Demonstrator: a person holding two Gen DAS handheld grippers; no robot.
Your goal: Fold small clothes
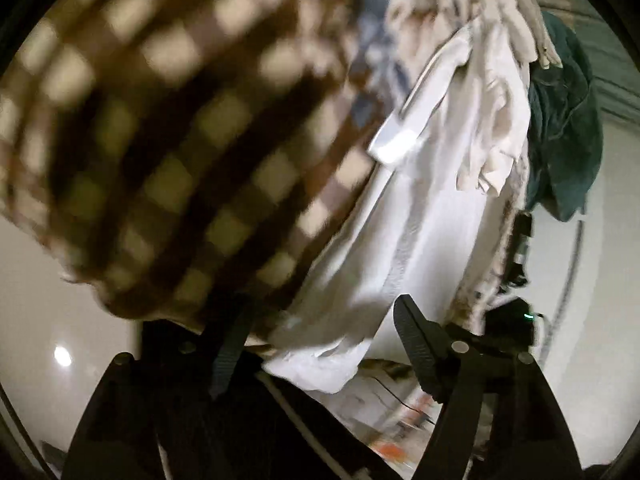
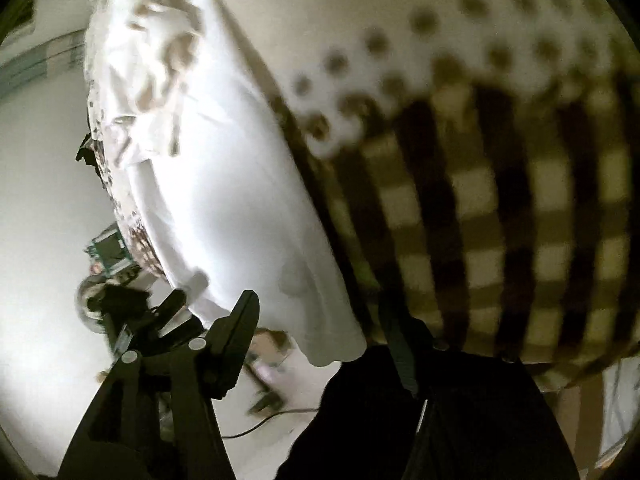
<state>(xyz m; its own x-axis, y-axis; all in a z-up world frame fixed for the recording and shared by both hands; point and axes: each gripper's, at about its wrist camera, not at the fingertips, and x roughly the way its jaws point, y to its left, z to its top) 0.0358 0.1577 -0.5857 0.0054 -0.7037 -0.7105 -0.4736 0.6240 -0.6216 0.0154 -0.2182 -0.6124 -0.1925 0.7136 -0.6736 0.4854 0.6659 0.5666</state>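
A brown-and-cream checked cloth (image 1: 160, 152) fills the left of the left wrist view, blurred and very close. Beside it hangs a white garment (image 1: 420, 216), whose lower hem dangles between the fingers of my left gripper (image 1: 320, 332); the jaws stand wide apart and do not press on it. In the right wrist view the same white garment (image 2: 224, 200) hangs down between the spread fingers of my right gripper (image 2: 320, 320), which is open. The checked cloth (image 2: 500, 220) drapes over the right finger, with a cream dotted cloth (image 2: 440, 32) above it.
A dark green cloth (image 1: 564, 120) hangs at the right behind crumpled cream clothes (image 1: 500, 20). A black device with a green light (image 1: 520, 316) sits to the right. Below lie a pale floor (image 2: 40, 280), a cable (image 2: 256, 424) and small blurred items (image 1: 400, 416).
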